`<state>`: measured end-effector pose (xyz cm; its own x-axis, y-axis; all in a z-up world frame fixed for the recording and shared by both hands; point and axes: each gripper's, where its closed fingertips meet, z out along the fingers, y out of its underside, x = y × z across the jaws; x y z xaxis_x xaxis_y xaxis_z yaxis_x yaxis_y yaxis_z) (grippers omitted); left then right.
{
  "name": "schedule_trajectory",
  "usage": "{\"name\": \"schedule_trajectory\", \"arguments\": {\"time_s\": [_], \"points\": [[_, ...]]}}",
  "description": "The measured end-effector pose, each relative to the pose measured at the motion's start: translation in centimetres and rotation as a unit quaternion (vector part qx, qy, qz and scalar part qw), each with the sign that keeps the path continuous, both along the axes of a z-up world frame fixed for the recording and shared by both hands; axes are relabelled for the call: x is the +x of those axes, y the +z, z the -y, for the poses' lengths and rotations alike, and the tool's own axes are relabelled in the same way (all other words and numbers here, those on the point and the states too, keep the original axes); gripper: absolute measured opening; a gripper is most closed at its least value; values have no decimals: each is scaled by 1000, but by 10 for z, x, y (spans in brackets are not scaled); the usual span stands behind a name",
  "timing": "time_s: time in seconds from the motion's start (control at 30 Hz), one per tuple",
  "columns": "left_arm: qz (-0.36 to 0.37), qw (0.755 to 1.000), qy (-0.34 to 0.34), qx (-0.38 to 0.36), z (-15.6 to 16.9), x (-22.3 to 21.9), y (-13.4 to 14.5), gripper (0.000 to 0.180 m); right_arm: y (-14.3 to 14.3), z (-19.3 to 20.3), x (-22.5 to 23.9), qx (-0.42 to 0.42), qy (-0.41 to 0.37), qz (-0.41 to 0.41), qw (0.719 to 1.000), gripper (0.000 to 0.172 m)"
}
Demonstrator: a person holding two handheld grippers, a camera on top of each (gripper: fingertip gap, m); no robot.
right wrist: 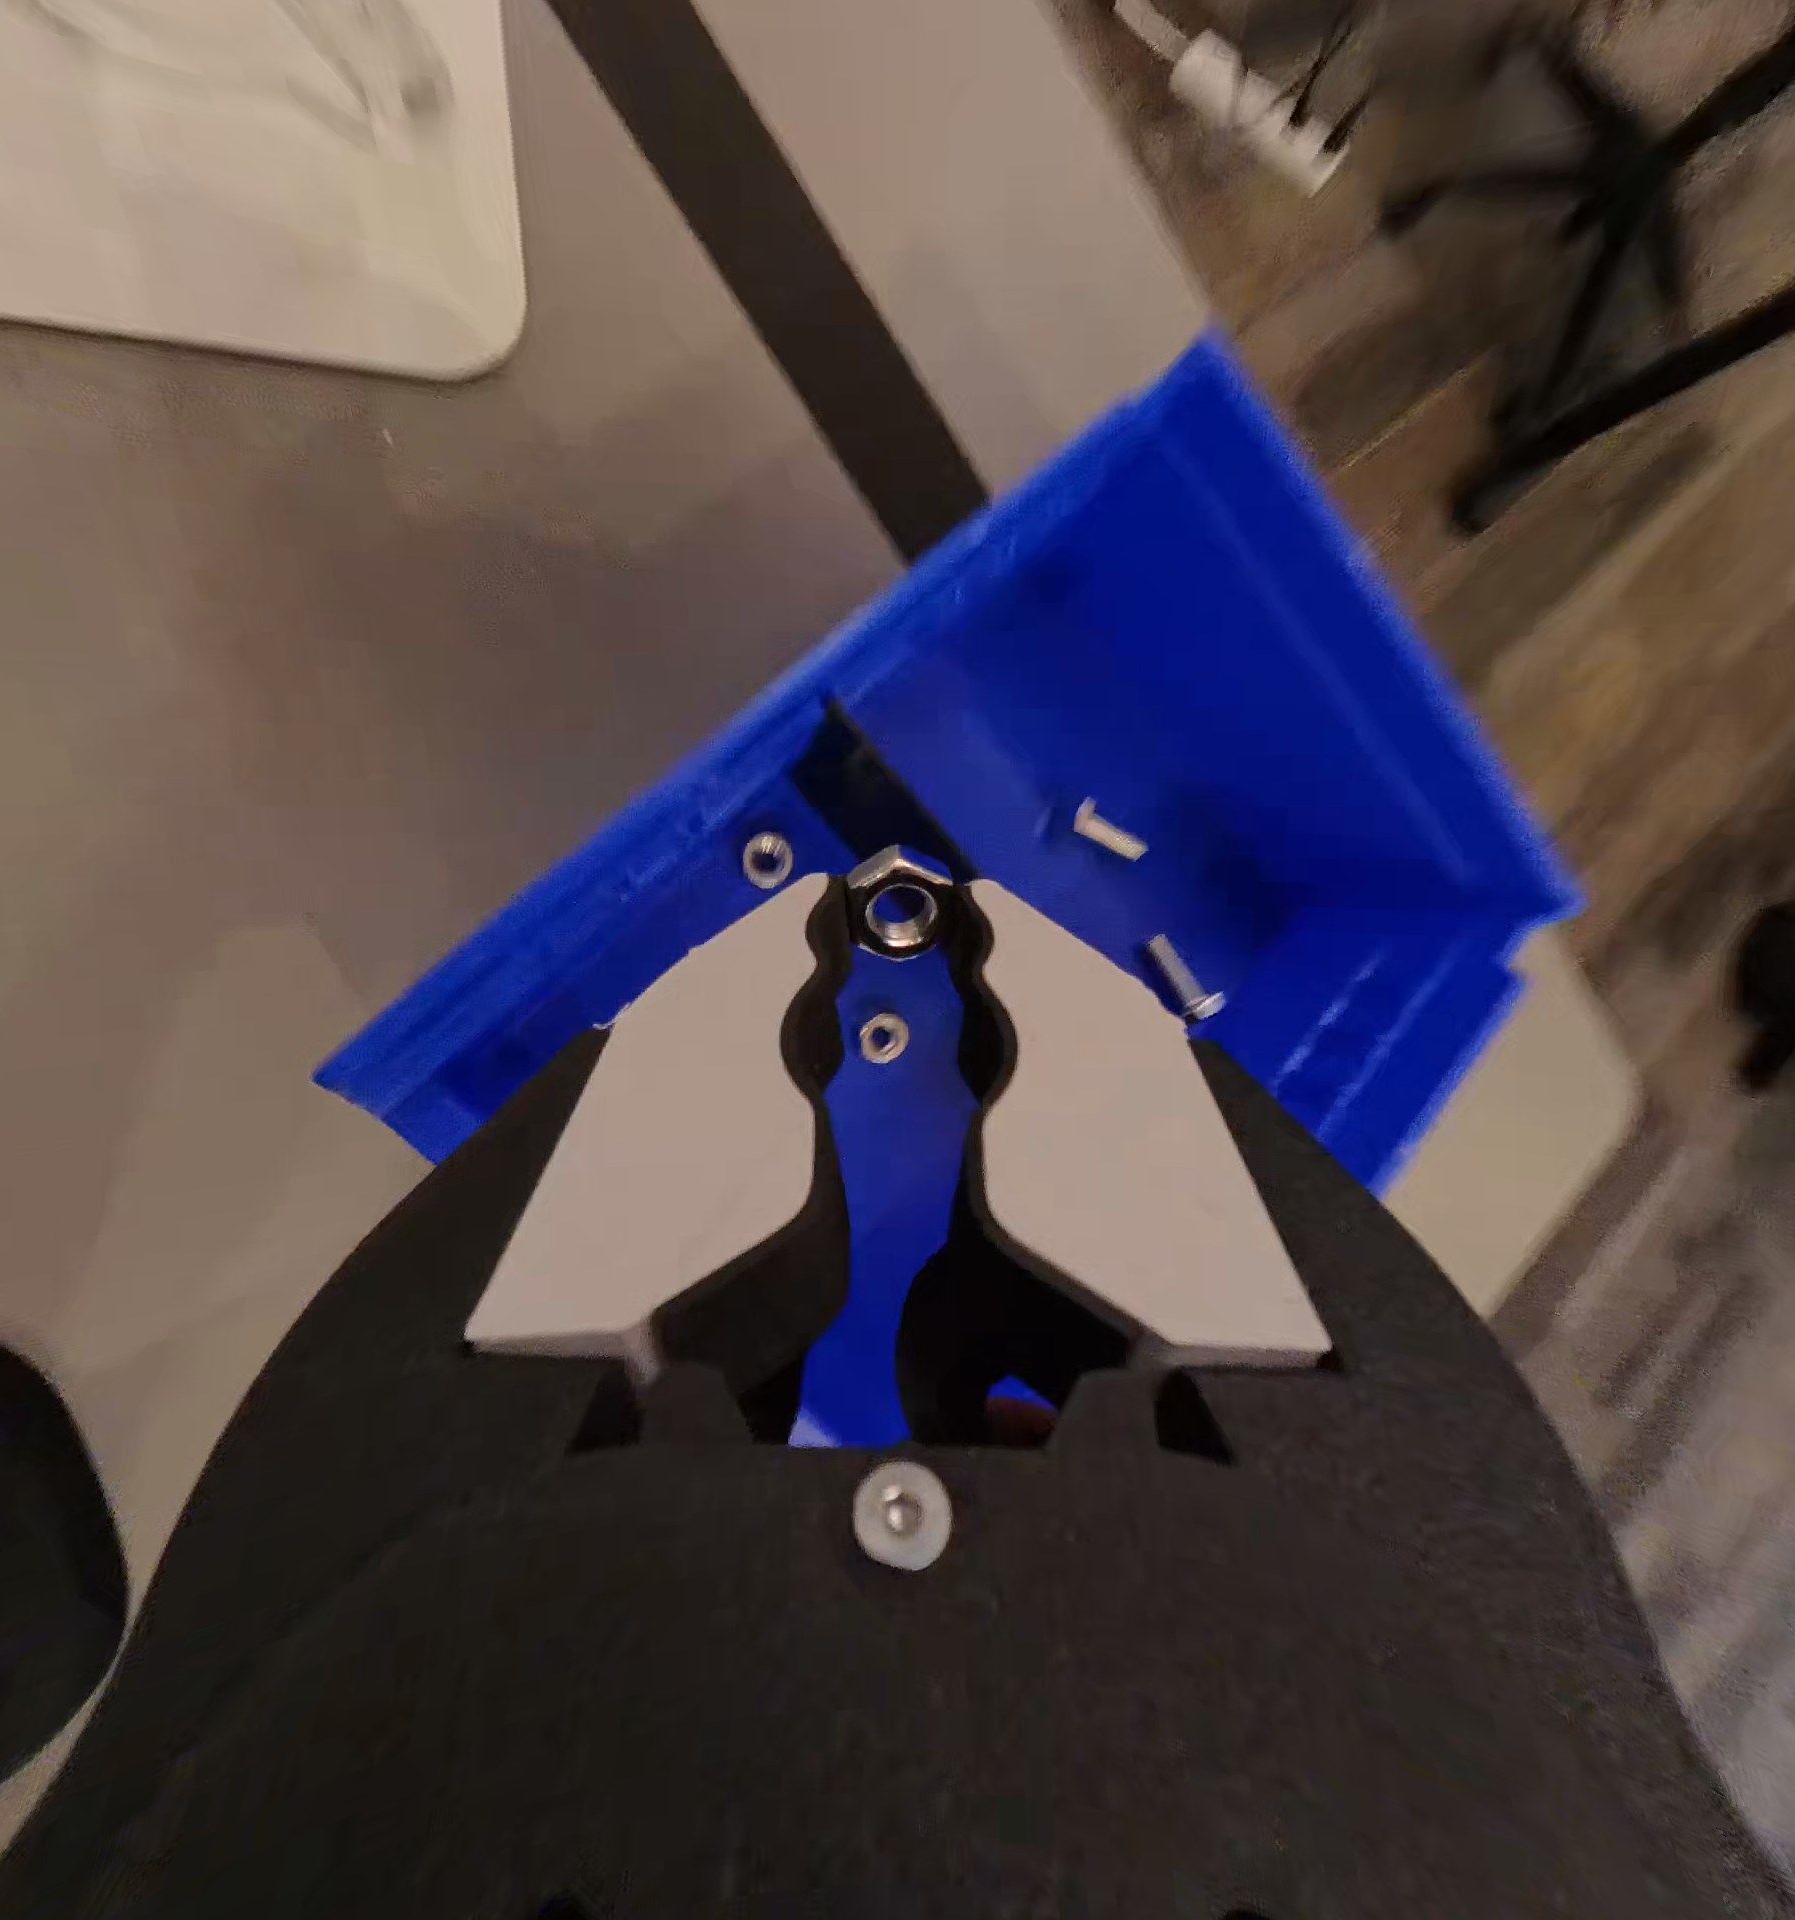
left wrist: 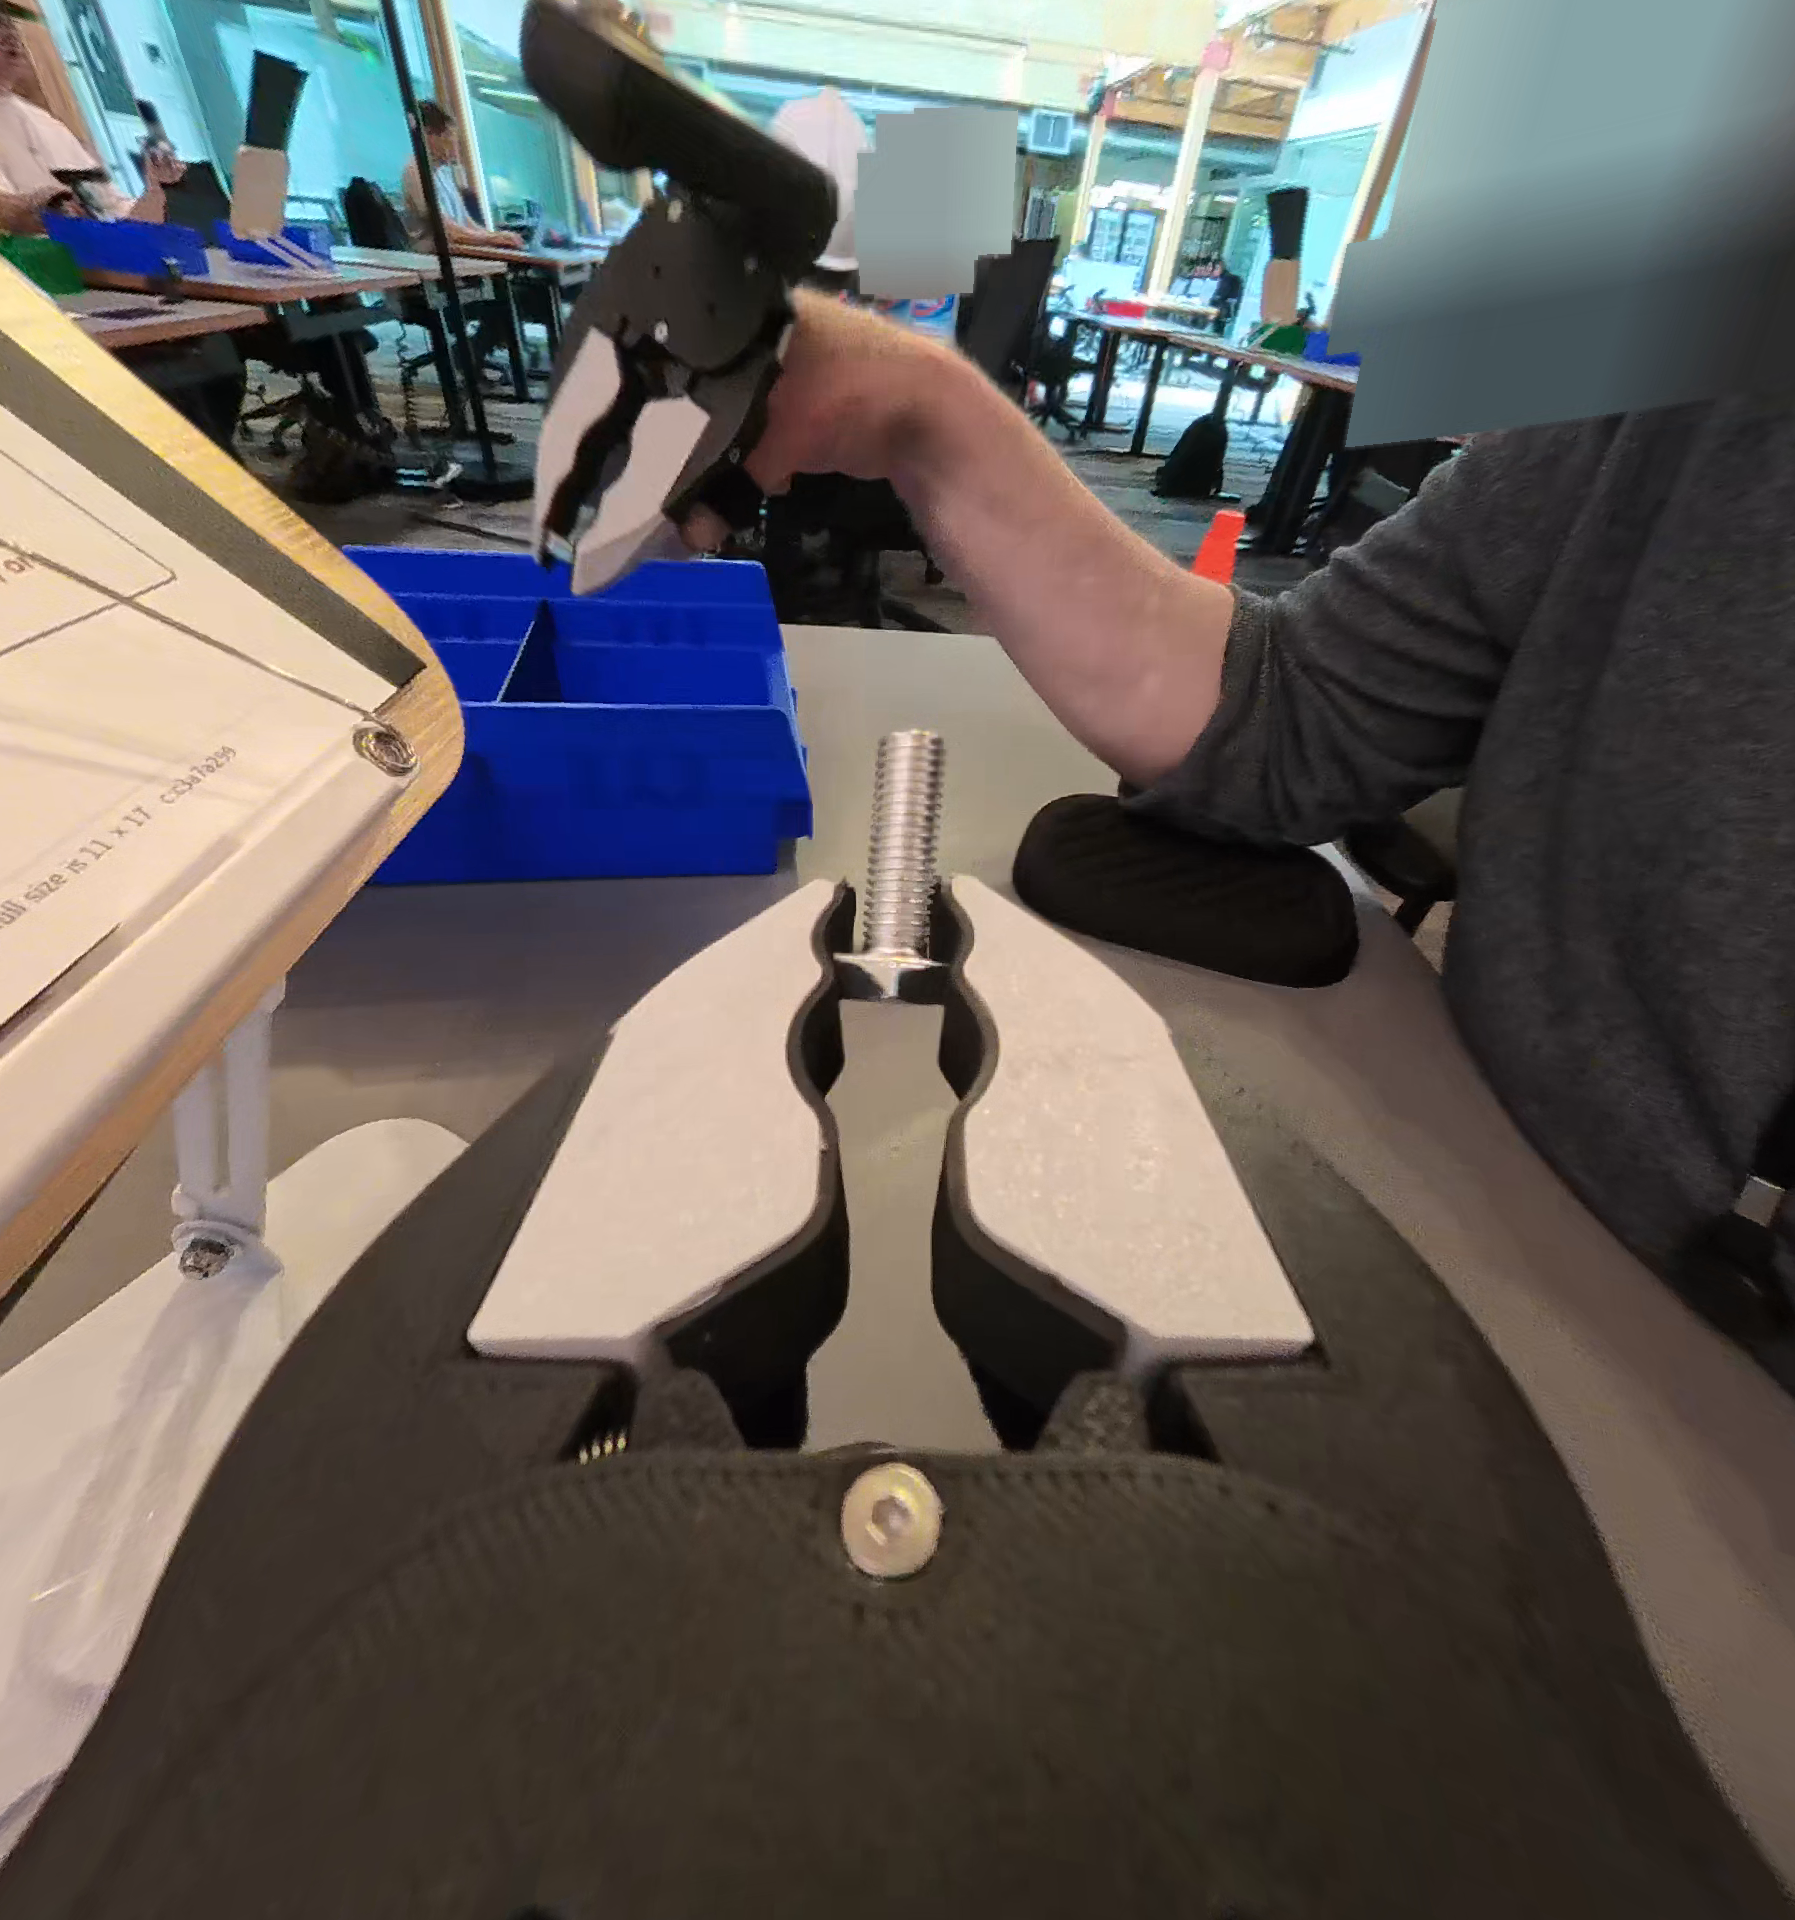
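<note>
Left wrist view shows the left gripper [left wrist: 891, 914] with its jaws clamped on a silver bolt [left wrist: 905, 831], head pinched between the pads, threaded shank pointing forward over the grey worktop [left wrist: 560, 966]. Beyond stand a blue divided bin [left wrist: 602, 769] and a black cushion [left wrist: 1184, 888]. The right gripper [right wrist: 898, 914], above the bin [right wrist: 1236, 675], has its jaws clenched on a silver hex nut [right wrist: 895, 914]; two loose nuts [right wrist: 768, 858] and two small screws [right wrist: 1109, 831] lie in the bin.
</note>
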<state>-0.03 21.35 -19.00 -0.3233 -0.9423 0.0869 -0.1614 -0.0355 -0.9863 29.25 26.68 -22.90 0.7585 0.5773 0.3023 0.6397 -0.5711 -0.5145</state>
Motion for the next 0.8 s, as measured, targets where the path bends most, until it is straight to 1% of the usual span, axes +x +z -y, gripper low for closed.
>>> {"name": "schedule_trajectory", "arguments": {"time_s": [0.03, 0.1, 0.17, 0.2, 0.3, 0.33, 0.4, 0.43, 0.47, 0.53, 0.57, 0.6, 0.67, 0.7, 0.73, 0.77, 0.8], "points": [[-2, 1000, -3, -1, 1, 2, -1, 14, -17, 4, 7, -39, -4, -19, 999, 18], [-11, 1000, 1, 3, 0, 6, -6, 14, -49, 11, 22, -107, -20, -18, 994, 18], [-15, 1000, 9, 3, -2, 9, -9, 14, -72, 14, 28, -143, -17, -12, 990, 18], [-14, 1000, 11, 2, -3, 10, -10, 14, -79, 13, 28, -152, -19, -17, 988, 20], [-20, 1000, 15, 1, -4, 12, -14, 14, -92, 14, 29, -179, -26, -17, 983, 40], [-20, 1000, 22, 5, -6, 12, -15, 14, -91, 15, 30, -180, -30, -11, 983, 40], [-19, 999, 26, 5, -7, 13, -15, 14, -74, 14, 30, -160, -39, -2, 986, 41], [-13, 999, 30, 6, -7, 14, -13, 14, -58, 12, 25, -133, -35, 0, 990, 40], [-6, 999, 33, 4, -8, 15, -10, 14, -38, 9, 11, -97, -15, -12, 995, 39], [5, 1000, 30, -2, -5, 18, -6, 14, 10, 7, -44, -11, 77, -71, 994, 36], [5, 1000, 29, -2, -4, 20, -6, 14, 34, 10, -77, 33, 136, -97, 985, 36], [9, 1000, 21, -7, 0, 22, -5, 14, 53, 16, -112, 73, 201, -121, 969, 36], [26, 999, 7, -20, 6, 25, 0, 14, 82, 29, -177, 147, 308, -165, 925, 36], [35, 999, -5, -30, 10, 27, 3, 14, 90, 38, -205, 166, 351, -193, 901, 36], [43, 998, -12, -37, 13, 28, 6, 14, 93, 46, -230, 167, 389, -221, 879, 36], [49, 998, -15, -41, 15, 30, 7, 14, 91, 52, -248, 163, 413, -239, 863, 36], [53, 997, -22, -47, 17, 31, 9, 14, 88, 53, -261, 163, 424, -248, 856, 36]]}}
